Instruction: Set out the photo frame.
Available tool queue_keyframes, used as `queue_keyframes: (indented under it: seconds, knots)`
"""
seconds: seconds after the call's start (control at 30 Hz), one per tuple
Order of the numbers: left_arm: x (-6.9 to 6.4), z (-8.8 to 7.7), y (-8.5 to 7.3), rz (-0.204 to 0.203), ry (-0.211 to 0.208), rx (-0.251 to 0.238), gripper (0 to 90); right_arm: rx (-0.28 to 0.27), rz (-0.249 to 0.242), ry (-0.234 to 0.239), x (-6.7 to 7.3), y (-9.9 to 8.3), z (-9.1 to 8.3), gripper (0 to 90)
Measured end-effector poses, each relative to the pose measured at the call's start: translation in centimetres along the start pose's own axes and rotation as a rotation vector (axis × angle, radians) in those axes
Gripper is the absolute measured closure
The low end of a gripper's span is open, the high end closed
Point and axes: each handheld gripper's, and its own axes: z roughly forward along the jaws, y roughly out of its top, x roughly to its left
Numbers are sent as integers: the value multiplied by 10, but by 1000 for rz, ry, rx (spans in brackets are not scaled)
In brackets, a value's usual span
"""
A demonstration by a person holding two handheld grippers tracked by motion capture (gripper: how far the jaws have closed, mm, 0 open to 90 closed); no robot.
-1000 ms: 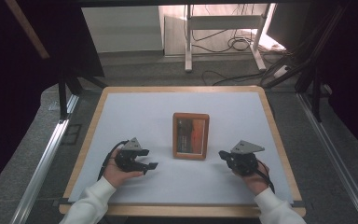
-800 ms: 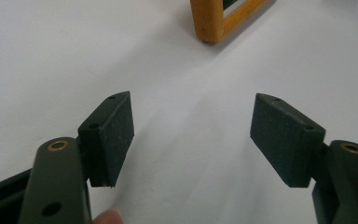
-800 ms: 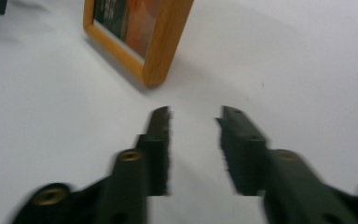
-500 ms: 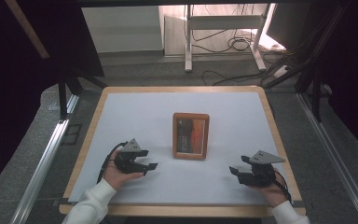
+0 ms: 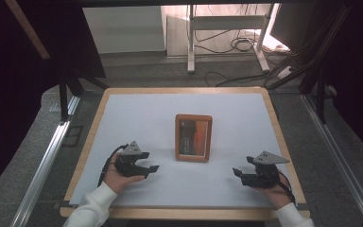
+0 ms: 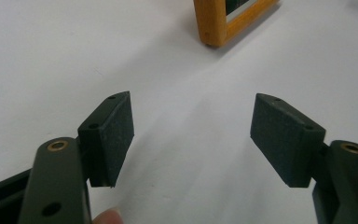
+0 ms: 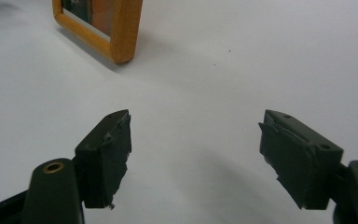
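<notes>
Wooden picture frame [image 5: 194, 137] lies flat near the middle of the white table [image 5: 137, 113], glazed face up, nothing touching it. Left gripper [image 5: 146, 169] rests off the frame's near-left corner, jaws spread and empty; right gripper [image 5: 237, 171] sits off its near-right corner, well apart, its jaws having just been opening, now wide with nothing between them. Frame looks light and stiff, but the pane is likely fragile and slick: best pinch across a wooden side rail, off the glass.
</notes>
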Motion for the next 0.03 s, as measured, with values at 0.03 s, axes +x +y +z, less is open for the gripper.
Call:
queue_keyframes:
  seconds: [0.03]
  knots:
    - [0, 0, 0, 0, 2, -2, 297, -1, 4, 2, 0, 0, 0, 236]
